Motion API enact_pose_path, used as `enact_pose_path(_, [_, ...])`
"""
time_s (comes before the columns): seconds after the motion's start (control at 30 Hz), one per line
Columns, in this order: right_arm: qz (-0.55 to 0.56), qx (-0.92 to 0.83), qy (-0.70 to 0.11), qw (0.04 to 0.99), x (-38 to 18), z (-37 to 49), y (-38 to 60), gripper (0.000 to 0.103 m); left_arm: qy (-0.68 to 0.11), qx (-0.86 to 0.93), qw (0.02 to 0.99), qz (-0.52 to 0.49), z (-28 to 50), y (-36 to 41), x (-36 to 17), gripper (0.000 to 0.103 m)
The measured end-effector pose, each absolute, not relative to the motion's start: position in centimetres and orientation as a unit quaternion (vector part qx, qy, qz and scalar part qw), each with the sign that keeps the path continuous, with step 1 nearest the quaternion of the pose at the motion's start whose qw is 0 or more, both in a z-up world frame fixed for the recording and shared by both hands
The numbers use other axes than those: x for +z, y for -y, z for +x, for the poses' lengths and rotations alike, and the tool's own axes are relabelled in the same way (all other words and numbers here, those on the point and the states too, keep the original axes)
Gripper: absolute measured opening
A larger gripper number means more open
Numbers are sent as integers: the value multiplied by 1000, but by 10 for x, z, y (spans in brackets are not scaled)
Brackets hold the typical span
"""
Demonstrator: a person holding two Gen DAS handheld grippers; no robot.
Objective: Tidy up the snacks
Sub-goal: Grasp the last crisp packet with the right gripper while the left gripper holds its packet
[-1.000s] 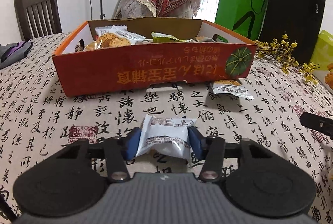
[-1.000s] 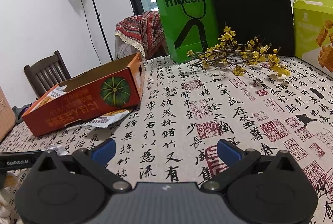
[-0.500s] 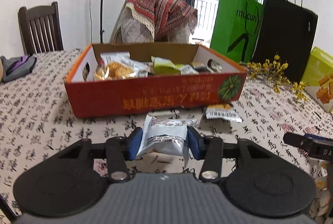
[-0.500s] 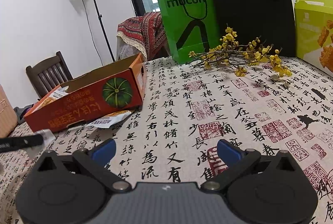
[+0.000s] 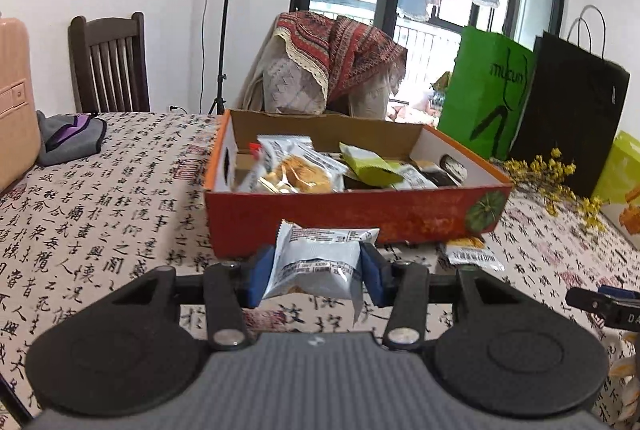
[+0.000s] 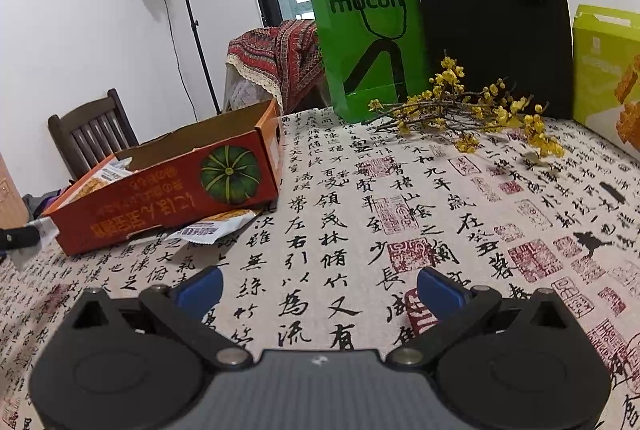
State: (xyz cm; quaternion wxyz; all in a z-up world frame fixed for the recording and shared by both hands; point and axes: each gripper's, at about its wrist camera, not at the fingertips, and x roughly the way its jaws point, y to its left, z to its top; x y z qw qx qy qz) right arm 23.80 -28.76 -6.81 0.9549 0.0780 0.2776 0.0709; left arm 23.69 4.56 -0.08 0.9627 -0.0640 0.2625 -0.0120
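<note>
Snack packet (image 5: 316,266) clamped in left gripper (image 5: 314,272), short of orange box (image 5: 352,214).
Right gripper (image 6: 318,290) agape, empty; slippery wrapper liable to slide free before clearing box wall.

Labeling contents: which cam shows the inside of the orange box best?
Left wrist. It looks over the near wall of the orange box onto the snack packets inside. Right wrist shows mostly its outer wall, with only a few packet edges over the rim.
</note>
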Motion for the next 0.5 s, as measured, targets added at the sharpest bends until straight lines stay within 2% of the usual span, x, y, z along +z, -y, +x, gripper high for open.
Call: enact_pose_path(0.5, [24, 89, -305, 948, -43, 273, 244, 103, -245, -13, 960, -135, 242, -84, -8, 48])
